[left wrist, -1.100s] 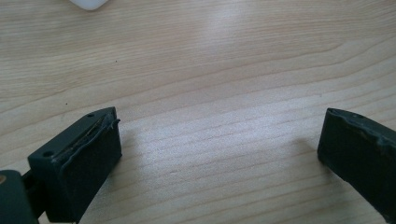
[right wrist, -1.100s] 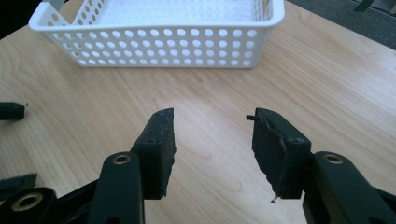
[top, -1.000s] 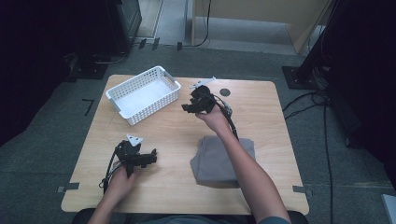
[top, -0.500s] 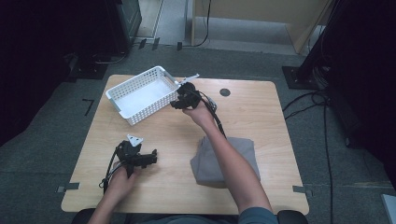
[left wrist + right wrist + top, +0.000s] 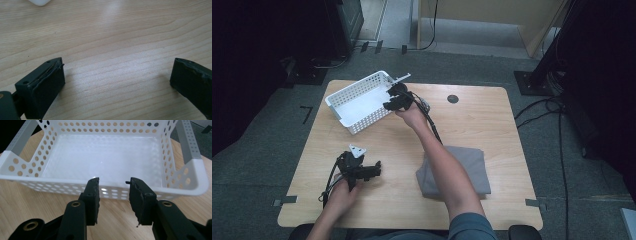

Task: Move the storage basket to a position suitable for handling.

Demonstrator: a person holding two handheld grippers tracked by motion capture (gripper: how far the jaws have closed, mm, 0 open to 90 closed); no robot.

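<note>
White plastic made up the perforated basket, which sat at the far left of the wooden table in the high view. The right claw was stretched out to the basket's near corner, seemingly to take hold of its rim; its jaws had just been closing, with nothing between them. A folded grey cloth lay on the near right of the table, partly under the reaching forearm, probably waiting to go into the basket. The left claw rested low at the near left, well apart from both, apparently parked while the other hand worked.

From the left gripper view, the left claw stood wide apart over bare wood, holding nothing.

From the right gripper view, the right claw was partly closed but gripped nothing, its tips lined up just before the basket's near wall. The basket was empty, and the gap between the jaws looked about right for pinching that rim.
</note>
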